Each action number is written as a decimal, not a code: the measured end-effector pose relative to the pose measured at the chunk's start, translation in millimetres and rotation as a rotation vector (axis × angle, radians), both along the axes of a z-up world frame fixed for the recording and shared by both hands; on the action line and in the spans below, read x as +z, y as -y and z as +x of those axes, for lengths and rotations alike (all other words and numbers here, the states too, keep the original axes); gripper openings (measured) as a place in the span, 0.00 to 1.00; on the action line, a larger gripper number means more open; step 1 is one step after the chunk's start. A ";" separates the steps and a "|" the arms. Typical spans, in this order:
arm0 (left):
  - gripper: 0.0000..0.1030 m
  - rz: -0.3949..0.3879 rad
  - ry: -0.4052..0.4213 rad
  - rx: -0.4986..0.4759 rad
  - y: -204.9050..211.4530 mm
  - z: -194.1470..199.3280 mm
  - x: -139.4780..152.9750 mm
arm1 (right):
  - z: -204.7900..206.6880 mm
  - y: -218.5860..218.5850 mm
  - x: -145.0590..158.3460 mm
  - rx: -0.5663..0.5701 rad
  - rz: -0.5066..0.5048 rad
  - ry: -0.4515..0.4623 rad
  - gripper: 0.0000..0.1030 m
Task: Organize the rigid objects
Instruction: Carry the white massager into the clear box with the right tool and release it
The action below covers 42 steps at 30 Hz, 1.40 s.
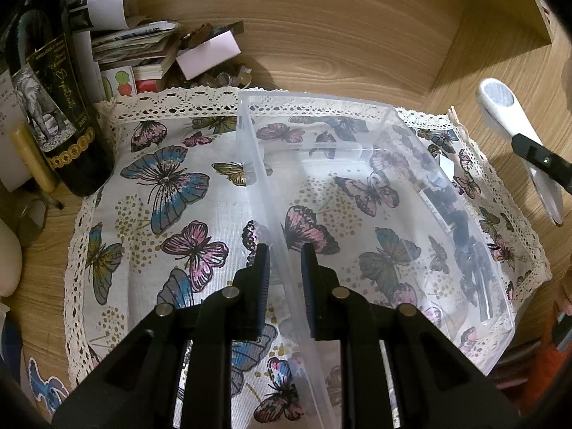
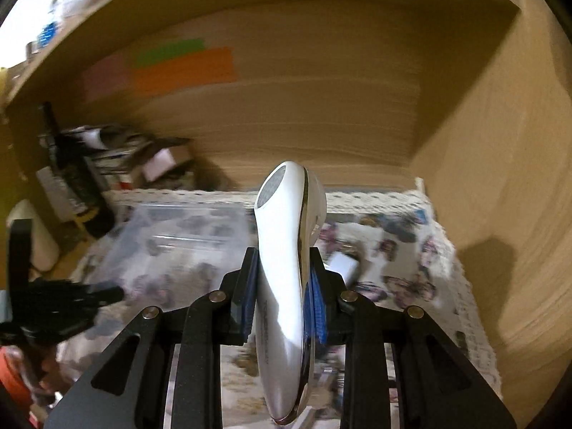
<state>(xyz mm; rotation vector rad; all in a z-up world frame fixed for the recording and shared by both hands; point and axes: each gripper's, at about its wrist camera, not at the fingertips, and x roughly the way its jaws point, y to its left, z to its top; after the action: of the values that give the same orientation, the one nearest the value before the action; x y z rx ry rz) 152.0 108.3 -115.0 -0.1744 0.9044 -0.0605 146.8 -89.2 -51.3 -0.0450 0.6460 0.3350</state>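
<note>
Clamping the white device (image 2: pixel 286 279), right tool (image 2: pixel 284 286); left tool (image 1: pixel 284 275) pinches bin wall (image 1: pixel 282 236).

The left tool (image 1: pixel 284 268) grips the clear plastic bin's (image 1: pixel 375 193) wall on the butterfly cloth (image 1: pixel 161 186); a white handheld device (image 1: pixel 507 111) hangs at right.

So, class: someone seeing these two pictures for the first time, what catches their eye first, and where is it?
Probably the glossy white handheld device with a chrome seam, clamped upright in the right gripper, mid-frame. Next, the clear plastic storage bin on the butterfly-print cloth with lace edging, its near wall pinched by the left gripper. A dark wine bottle stands far left.
</note>
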 end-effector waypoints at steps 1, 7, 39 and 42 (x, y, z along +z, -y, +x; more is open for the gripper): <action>0.17 0.000 0.000 0.000 0.1 0.0 0.1 | -1.5 -4.9 -0.9 0.013 0.000 0.002 0.23; 0.17 -0.032 0.003 0.009 -3.1 0.3 0.3 | -3.6 -40.2 -1.6 0.097 -0.002 -0.017 0.23; 0.19 -0.028 0.026 -0.016 -1.6 -3.9 -0.5 | 44.7 -148.4 -74.2 0.268 -0.279 -0.324 0.20; 0.19 -0.030 0.025 -0.016 -1.7 -3.7 0.1 | 43.7 -151.6 -76.4 0.277 -0.300 -0.334 0.20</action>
<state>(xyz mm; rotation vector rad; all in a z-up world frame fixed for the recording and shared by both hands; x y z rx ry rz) 148.2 110.0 -115.0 -0.1939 0.8804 -0.0911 190.5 62.4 -127.7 -0.3747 1.0215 0.5166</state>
